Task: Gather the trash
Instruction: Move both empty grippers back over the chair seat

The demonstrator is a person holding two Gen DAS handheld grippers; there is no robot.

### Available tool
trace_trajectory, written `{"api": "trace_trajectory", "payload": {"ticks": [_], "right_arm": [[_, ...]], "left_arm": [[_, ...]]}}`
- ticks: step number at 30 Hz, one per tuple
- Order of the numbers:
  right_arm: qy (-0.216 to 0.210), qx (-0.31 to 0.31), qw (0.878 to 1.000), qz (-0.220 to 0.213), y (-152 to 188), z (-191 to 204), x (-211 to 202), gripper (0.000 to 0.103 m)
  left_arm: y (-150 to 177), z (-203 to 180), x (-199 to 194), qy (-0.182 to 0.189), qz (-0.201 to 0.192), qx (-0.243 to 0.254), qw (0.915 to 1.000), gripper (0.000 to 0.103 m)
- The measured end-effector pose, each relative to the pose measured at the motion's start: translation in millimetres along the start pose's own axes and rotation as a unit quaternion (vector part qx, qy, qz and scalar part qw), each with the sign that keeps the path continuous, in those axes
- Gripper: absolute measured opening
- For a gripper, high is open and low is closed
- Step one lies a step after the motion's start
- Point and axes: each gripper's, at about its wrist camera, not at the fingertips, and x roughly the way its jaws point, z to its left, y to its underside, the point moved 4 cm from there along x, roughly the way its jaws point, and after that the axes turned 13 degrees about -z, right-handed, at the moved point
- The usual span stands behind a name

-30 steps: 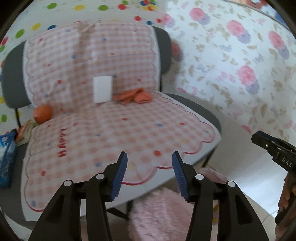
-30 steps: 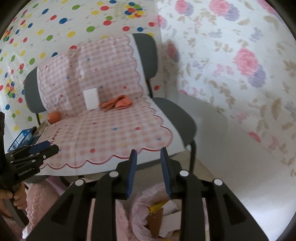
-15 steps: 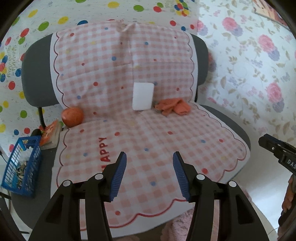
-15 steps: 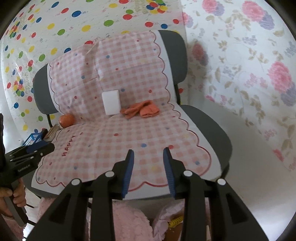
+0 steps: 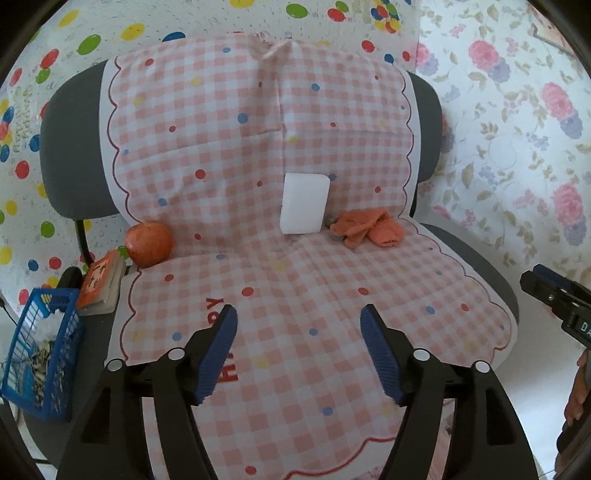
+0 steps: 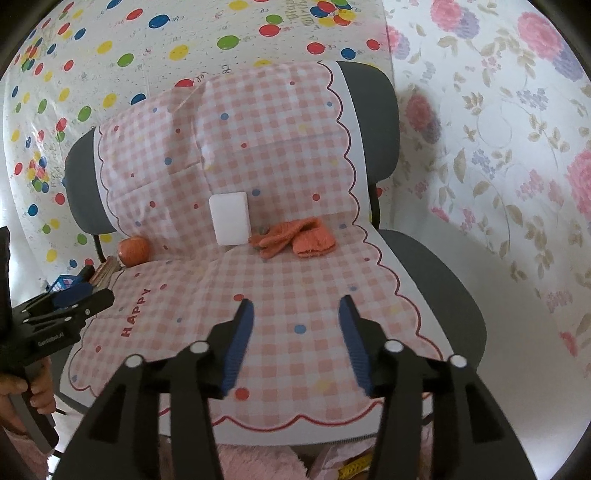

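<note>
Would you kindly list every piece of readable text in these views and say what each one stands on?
"HAPPY", red letters on the checked chair cover.
"GenRobot.AI", on the left gripper.
"DA", cut off, on the right gripper.
Script on the balloon wall sheet: too blurred.
Orange book cover: unreadable.

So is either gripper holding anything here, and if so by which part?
Nothing is held. The left gripper and right gripper are both opening over the chair cover, with nothing between their fingers.

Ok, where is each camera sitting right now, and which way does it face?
Left wrist: on the left tool, facing the chair head-on; the right tool shows at the right edge.
Right wrist: on the right tool, facing the chair from its right; the left tool and a hand show.
Shared: white block, orange cloth, apple.
</note>
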Motion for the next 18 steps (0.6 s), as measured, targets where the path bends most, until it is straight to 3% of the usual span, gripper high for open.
{"api": "trace_trajectory", "payload": {"ticks": [2, 10, 18], "right_arm": [[0.002, -0.005, 1.000, 0.001, -2.3, -1.3, 8.7, 0.053], [0.007, -0.006, 1.000, 0.019, -11.3, -14.8, 71.2, 0.054], [-0.002, 0.007, 0.999, 0.041, -16.3, -24.4, 145.4, 0.054]], "left_arm": [[-4.3, 0.0, 8.6, -0.003, -0.002, 0.002, 1.0000, 0.080], [-29.3, 6.3, 66.4, -0.014, -0.001, 0.003, 0.9999, 0.081], [-43.2, 11.2, 149.0, -0.016, 0.017, -0.005, 0.9997, 0.080]]}}
